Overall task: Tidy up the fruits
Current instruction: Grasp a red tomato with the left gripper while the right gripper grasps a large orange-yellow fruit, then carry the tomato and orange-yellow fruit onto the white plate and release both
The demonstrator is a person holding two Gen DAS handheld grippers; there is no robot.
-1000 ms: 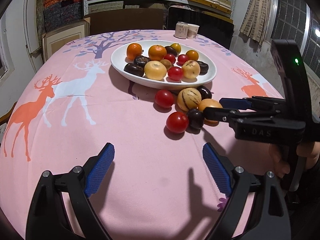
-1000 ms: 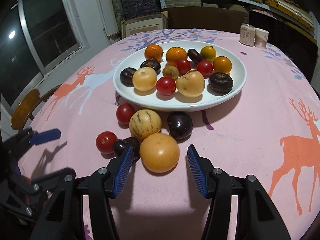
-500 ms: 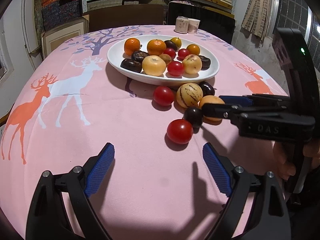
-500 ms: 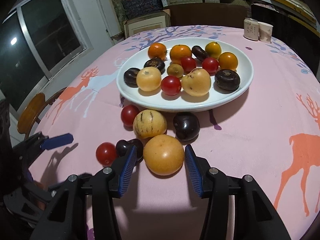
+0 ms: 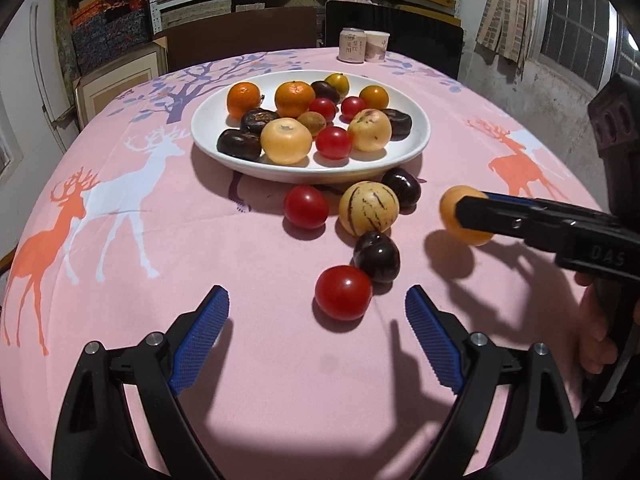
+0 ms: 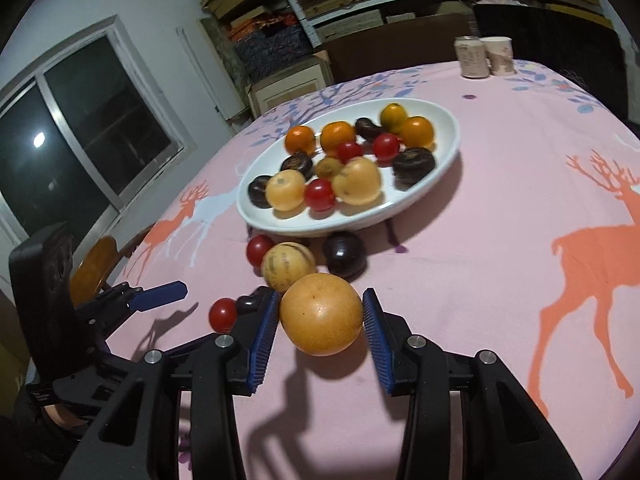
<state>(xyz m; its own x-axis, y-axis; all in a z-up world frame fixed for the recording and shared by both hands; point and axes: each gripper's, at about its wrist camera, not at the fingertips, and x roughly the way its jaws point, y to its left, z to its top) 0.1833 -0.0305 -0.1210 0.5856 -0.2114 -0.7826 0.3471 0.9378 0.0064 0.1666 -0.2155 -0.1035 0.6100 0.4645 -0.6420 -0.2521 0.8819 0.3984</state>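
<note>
lifted off the pink deer-print tablecloth (image 5: 168, 240) since a moment ago, the round orange-yellow fruit (image 6: 321, 314) sits pinched in the right gripper (image 6: 321, 320), left gripper (image 5: 316, 320) wide, so carry it level over the white oval plate (image 6: 444, 120) before releasing.

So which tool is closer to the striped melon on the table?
Right. The right tool, shut on the orange fruit, hangs beside the striped melon; the open left tool sits farther back.

Bright light from above and behind the cameras; hard dark shadows fall forward on the bench (image 5: 280, 380). Left wrist view sharp. Right wrist view motion-blurred, plate (image 6: 448, 136) fruit smeared. Strong fisheye bending, black vignette at corners. Window (image 6: 80, 128) dark, one lamp reflection.
</note>
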